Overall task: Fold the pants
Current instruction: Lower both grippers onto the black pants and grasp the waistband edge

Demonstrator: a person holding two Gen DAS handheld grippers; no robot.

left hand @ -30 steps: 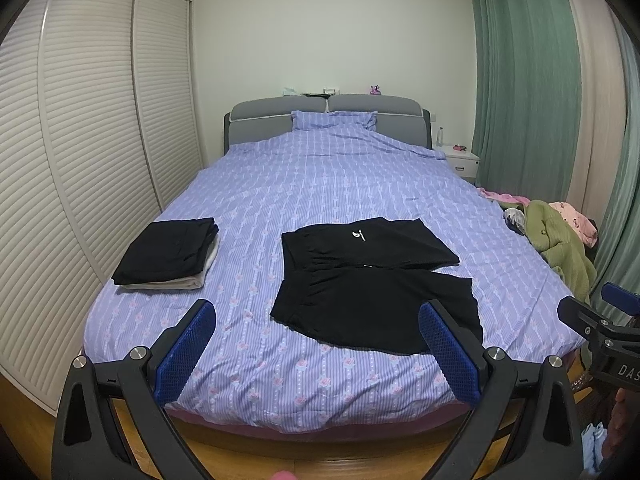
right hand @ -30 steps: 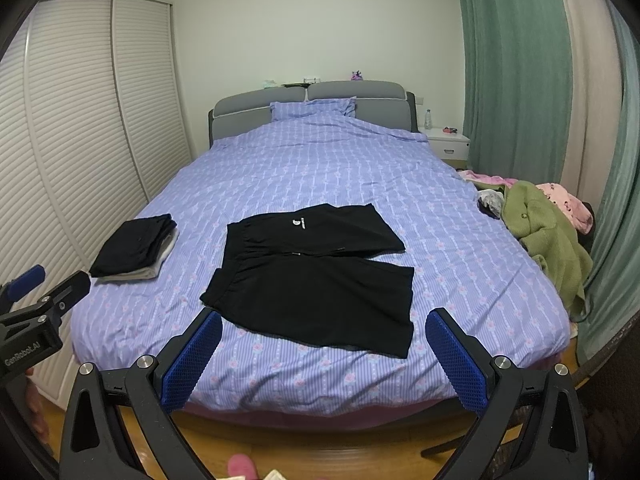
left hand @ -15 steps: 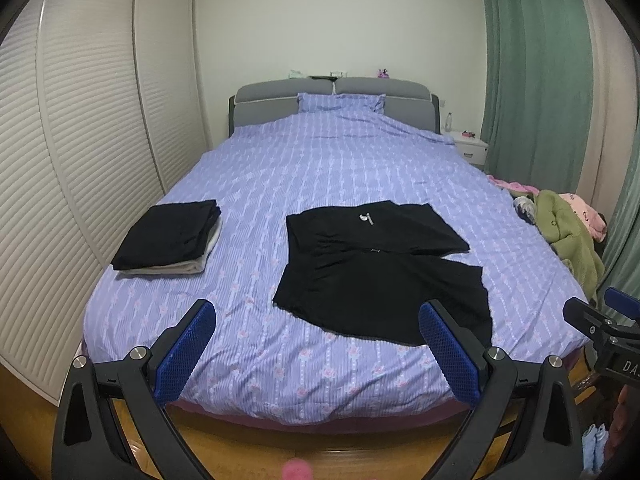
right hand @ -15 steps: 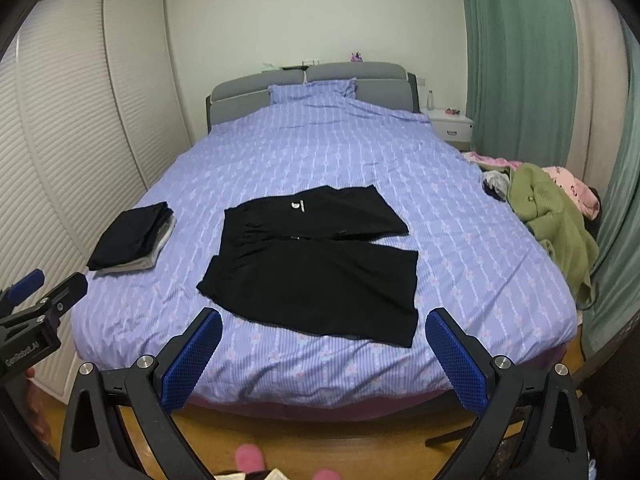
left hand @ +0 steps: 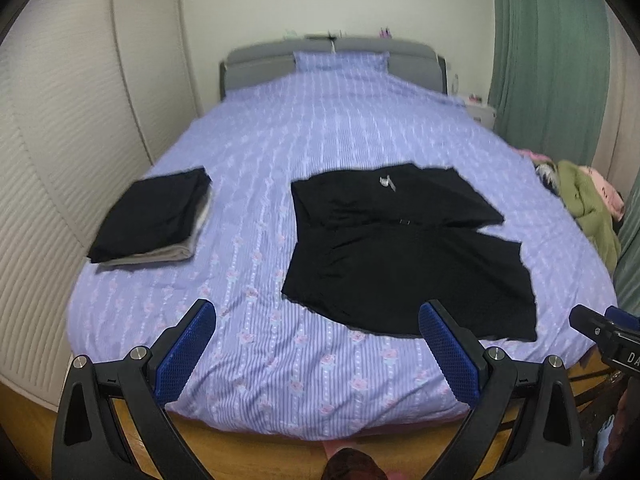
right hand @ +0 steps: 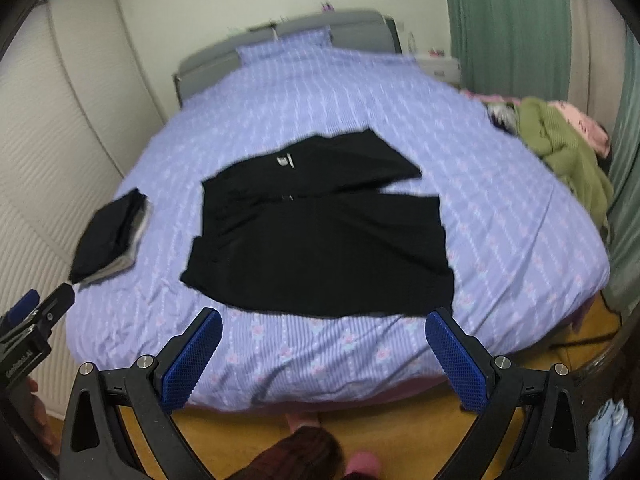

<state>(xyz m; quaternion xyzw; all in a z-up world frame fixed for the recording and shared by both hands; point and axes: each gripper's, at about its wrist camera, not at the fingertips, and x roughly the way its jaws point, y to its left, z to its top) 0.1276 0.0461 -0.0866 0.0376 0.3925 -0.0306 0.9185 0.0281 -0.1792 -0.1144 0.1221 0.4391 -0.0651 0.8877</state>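
Observation:
Black shorts (left hand: 404, 248) lie spread flat on the purple bed (left hand: 280, 360), waistband to the left, both legs pointing right; they also show in the right wrist view (right hand: 320, 236). My left gripper (left hand: 318, 350) is open and empty, held above the bed's near edge, short of the shorts' lower left corner. My right gripper (right hand: 322, 354) is open and empty, just short of the shorts' near hem. Each gripper's tip shows at the edge of the other's view.
A folded stack of black and grey clothes (left hand: 152, 216) lies on the bed's left side. A heap of green and pink clothes (left hand: 584, 200) sits at the right edge. Louvred wardrobe doors (left hand: 60, 120) stand left, green curtains (left hand: 548, 60) right. Wooden floor (right hand: 400, 424) lies below.
Both grippers have moved forward and tipped down toward the bed; the shorts now look larger and closer. The right view has tilted. Both stay open.

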